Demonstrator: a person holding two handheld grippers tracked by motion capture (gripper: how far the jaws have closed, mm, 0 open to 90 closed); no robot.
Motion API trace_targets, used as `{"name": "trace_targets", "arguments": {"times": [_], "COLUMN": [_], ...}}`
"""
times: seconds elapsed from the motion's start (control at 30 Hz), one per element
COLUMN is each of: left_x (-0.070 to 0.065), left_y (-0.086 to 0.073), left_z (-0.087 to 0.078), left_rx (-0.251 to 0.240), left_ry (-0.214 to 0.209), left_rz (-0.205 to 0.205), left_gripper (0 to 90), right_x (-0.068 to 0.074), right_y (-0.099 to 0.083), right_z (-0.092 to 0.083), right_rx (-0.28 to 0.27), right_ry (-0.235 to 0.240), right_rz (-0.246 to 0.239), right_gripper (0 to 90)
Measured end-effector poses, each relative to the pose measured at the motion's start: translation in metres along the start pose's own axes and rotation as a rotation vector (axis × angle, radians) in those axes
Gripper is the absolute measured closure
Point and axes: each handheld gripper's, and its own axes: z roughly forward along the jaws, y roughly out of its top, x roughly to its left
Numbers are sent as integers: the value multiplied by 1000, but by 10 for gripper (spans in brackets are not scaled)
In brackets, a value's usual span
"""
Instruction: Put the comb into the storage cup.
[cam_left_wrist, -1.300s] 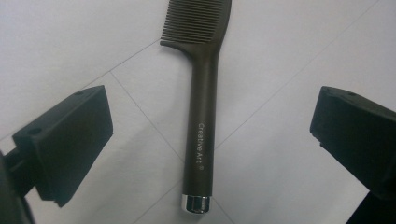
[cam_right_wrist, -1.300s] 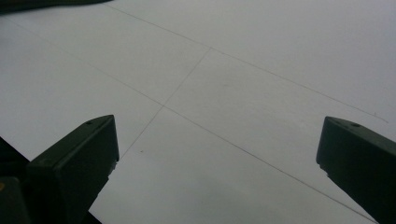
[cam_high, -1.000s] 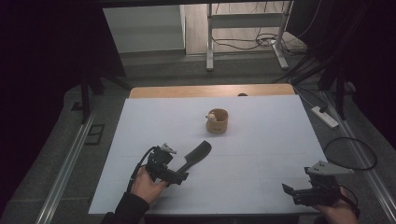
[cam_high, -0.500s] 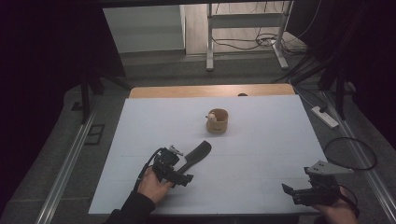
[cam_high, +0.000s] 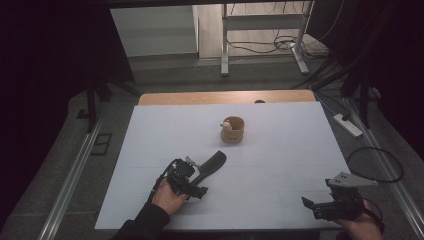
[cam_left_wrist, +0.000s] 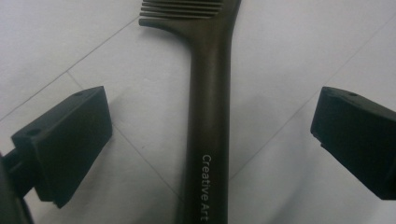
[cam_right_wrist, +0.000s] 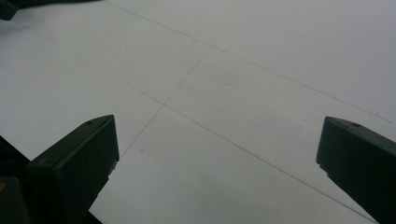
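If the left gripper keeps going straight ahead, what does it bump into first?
Most likely the dark comb. Its handle already lies between the open fingers of the left gripper, pointing the same way, so the toothed end would come first. How high the gripper sits above the table is unclear.

The high view is dim overall: the white worktop (cam_high: 280, 150) is the brightest area, evenly lit with a cool grey cast, while the surroundings beyond its left and right edges fall into near black. Shadows on it are soft and faint. The floor past the far edge is moderately lit. Both gripper views are murky and slightly soft; the comb (cam_left_wrist: 208, 116) shows a mild sheen, its lettering readable.
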Motion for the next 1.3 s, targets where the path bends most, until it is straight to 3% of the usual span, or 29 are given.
{"name": "trace_targets", "arguments": {"times": [0.3, 0.77, 0.97, 1.13, 1.3], "left_x": [-8, -9, -7, -11, -7], "left_y": [2, 4, 3, 3, 3], "left_z": [6, 4, -5, -8, -10], "left_rx": [33, 50, 36, 36, 29], "left_ry": [73, 73, 79, 69, 68], "left_rz": [47, 41, 33, 60, 38], "left_gripper": [0, 29, 273, 501, 694], "right_x": [0, 0, 0, 1, 1], "right_y": [0, 0, 0, 0, 0], "right_z": [0, 1, 1, 1, 1], "right_rx": [2, 3, 3, 5, 6], "right_ry": [1, -2, -2, -1, -1], "right_rz": [-3, -3, -5, -6, -9], "right_gripper": [0, 0, 0, 0, 0]}}
